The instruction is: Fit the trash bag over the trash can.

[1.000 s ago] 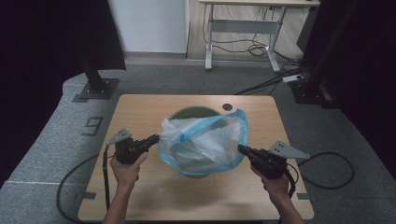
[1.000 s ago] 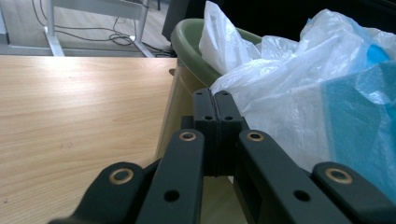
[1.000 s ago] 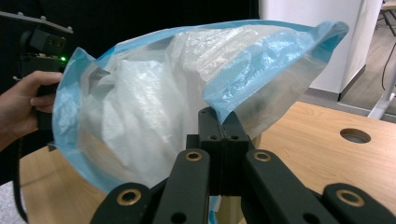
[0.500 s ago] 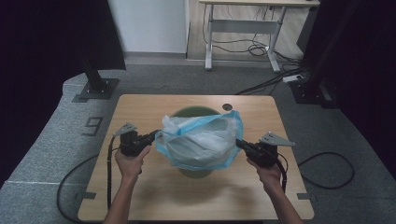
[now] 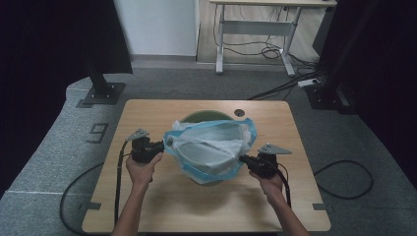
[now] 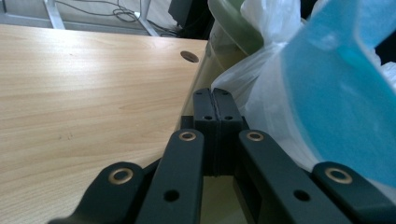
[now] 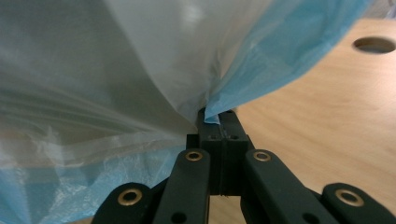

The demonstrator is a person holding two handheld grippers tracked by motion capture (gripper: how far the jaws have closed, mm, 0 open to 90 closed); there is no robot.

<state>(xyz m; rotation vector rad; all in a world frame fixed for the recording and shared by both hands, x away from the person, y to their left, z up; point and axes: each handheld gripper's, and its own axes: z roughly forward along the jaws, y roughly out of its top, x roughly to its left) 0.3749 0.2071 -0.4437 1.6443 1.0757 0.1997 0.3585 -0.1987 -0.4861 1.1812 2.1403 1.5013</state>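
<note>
A green bin [image 5: 199, 116] stands in the middle of the wooden table [image 5: 147, 196]. A translucent white plastic bag [image 5: 211, 147] with a blue rim is stretched over its mouth. My left gripper [image 5: 160, 146] is shut at the bag's left edge. My right gripper [image 5: 244, 159] is shut on the right edge. In the left gripper view the jaws [image 6: 215, 95] are pressed together against the bag [image 6: 280, 93], beside the bin's rim [image 6: 233, 32]. In the right gripper view the blue edge of the bag [image 7: 116, 70] is pinched at my right gripper's tips [image 7: 217, 114].
A round cable hole [image 5: 239, 112] lies in the table behind the bin. Cables trail from both grippers off the table's front corners. On the grey floor beyond are a black stand base [image 5: 101, 93], a desk frame [image 5: 255, 29] and loose cables [image 5: 344, 177].
The right gripper has moved inward toward the bin, and the bag's mouth now lies lower and wider over it. The left gripper has edged slightly forward.
</note>
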